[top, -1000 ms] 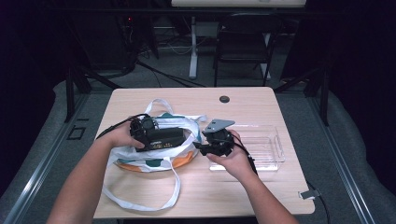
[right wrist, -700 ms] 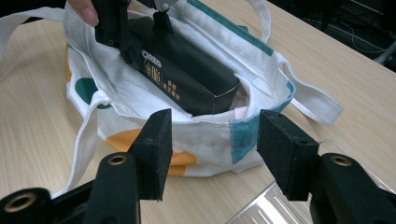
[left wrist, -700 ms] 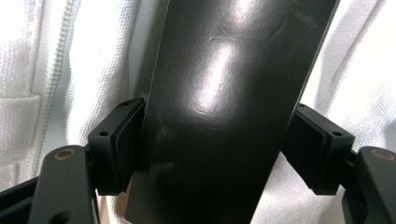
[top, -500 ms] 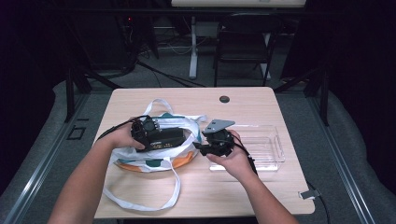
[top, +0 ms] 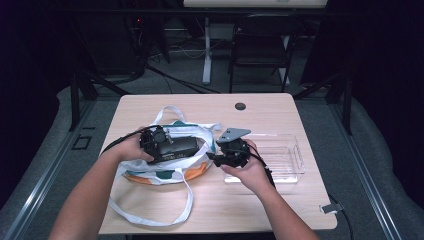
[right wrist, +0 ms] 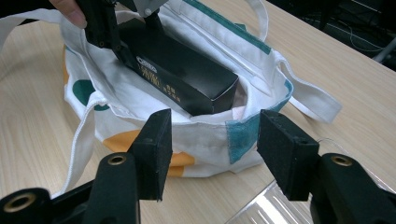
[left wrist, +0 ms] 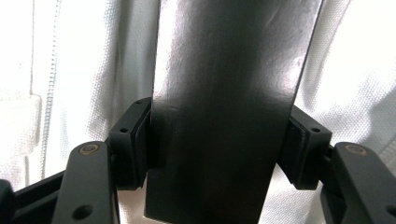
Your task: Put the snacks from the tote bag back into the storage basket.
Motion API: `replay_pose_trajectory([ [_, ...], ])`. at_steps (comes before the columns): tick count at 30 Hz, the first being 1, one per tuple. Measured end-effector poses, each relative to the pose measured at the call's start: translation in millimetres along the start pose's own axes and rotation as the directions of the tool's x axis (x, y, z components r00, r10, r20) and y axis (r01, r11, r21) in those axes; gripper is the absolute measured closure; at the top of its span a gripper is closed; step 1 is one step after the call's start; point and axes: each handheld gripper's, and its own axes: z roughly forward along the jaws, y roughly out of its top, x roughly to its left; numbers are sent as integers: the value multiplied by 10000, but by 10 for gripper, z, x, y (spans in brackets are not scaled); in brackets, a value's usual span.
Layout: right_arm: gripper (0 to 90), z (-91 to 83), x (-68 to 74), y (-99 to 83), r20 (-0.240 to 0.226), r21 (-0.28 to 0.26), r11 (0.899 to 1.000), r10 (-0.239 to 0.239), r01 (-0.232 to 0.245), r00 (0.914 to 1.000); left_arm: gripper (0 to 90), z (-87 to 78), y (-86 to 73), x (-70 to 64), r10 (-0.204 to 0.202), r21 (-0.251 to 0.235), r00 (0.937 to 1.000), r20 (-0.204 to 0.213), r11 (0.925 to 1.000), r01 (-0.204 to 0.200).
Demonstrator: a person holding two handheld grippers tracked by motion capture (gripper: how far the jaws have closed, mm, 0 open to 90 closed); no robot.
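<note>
A white tote bag (top: pixel 165 170) with green and orange patches lies open on the table's left half. My left gripper (top: pixel 159 142) is shut on a long black box (top: pixel 177 148), which sits in the bag's mouth. In the left gripper view both pads (left wrist: pixel 133 142) press the sides of the black box (left wrist: pixel 224 102) against white cloth. In the right gripper view the black box (right wrist: pixel 182 70) lies inside the tote bag (right wrist: pixel 140 121), and my right gripper (right wrist: pixel 212 147) stands open just in front of the bag's rim. From above, the right gripper (top: pixel 216 159) is beside the bag's right end.
A clear plastic tray (top: pixel 280 157) lies right of the bag, under the right hand. A small black disc (top: pixel 240 106) sits near the table's far edge. The bag's long white strap (top: pixel 150 212) trails toward the near edge. A chair and desk legs stand beyond the table.
</note>
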Motion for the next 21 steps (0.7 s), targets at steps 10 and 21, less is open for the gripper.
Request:
replay_pose_trajectory([
  [10,453,-14,-5,0,24,-41,10000,0,0,10000,374,4,-34,0,12,-250,10000,-51,9997,-13],
  [21,451,-16,-5,0,50,-65,10000,8,-8,10000,421,-50,-68,0,30,-471,10000,78,9989,-26],
])
